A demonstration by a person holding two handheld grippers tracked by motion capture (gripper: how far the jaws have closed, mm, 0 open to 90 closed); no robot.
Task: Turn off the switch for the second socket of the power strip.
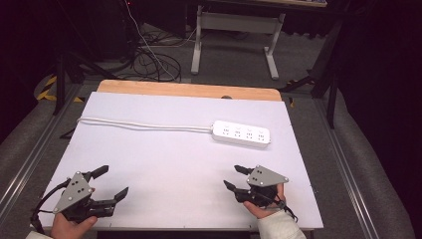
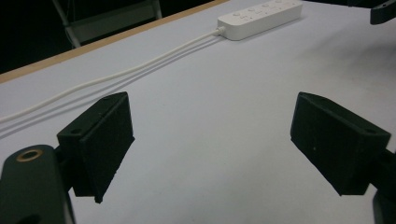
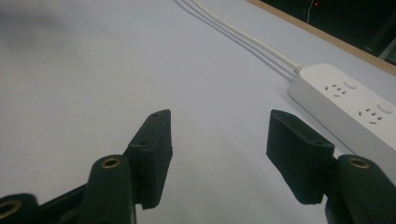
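Observation:
A white power strip (image 1: 242, 133) with several sockets lies on the white table (image 1: 174, 164) at the right of centre, its white cable (image 1: 139, 124) running left to the table's left edge. My left gripper (image 1: 111, 181) rests near the front left corner, jaws wide open, nothing between them. In the left gripper view (image 2: 210, 144) the strip (image 2: 259, 17) lies far ahead at the upper right. My right gripper (image 1: 235, 177) sits near the front right, open and empty. From the right gripper view (image 3: 217, 149) the strip (image 3: 350, 109) lies close at the right.
A wooden strip (image 1: 189, 90) borders the table's far edge. Beyond it stand a white desk frame (image 1: 236, 35) and tangled cables (image 1: 149, 59) on the floor. Metal rails (image 1: 343, 164) run along both sides of the table.

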